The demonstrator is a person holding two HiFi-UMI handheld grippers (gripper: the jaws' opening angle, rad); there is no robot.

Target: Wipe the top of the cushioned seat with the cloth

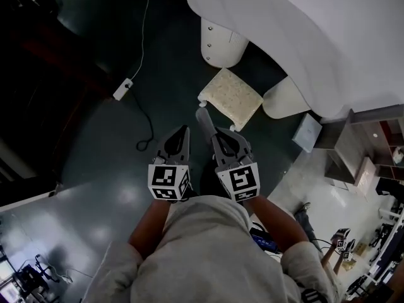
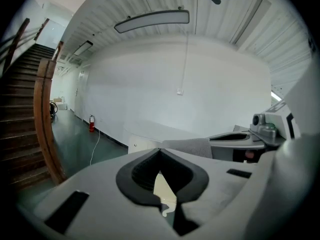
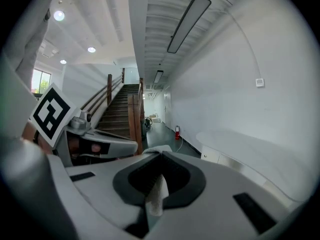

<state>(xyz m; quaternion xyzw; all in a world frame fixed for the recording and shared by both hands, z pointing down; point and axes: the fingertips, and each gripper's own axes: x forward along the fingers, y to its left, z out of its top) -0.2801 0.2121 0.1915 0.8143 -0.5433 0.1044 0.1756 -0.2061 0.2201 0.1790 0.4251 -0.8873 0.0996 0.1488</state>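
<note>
The cushioned seat (image 1: pixel 231 97) is a cream square pad standing on the dark floor, just ahead of both grippers in the head view. My right gripper (image 1: pixel 216 133) is shut on a grey-white cloth (image 1: pixel 203 118). The cloth sticks out past the jaw tips toward the seat's near corner and hangs between the jaws in the right gripper view (image 3: pixel 157 194). My left gripper (image 1: pixel 185 130) is held beside the right one, shut with nothing in it. In the left gripper view (image 2: pixel 160 150) a cream sliver shows through the gap below the tips, with the cloth (image 2: pixel 192 146) off to the right.
A white curved counter (image 1: pixel 303 30) arcs over the seat, with a white cylindrical base (image 1: pixel 221 43) behind it and a white rounded stool (image 1: pixel 284 98) to its right. A power strip (image 1: pixel 122 89) with its cable lies on the floor at left. A wooden staircase (image 2: pixel 25 114) rises beyond.
</note>
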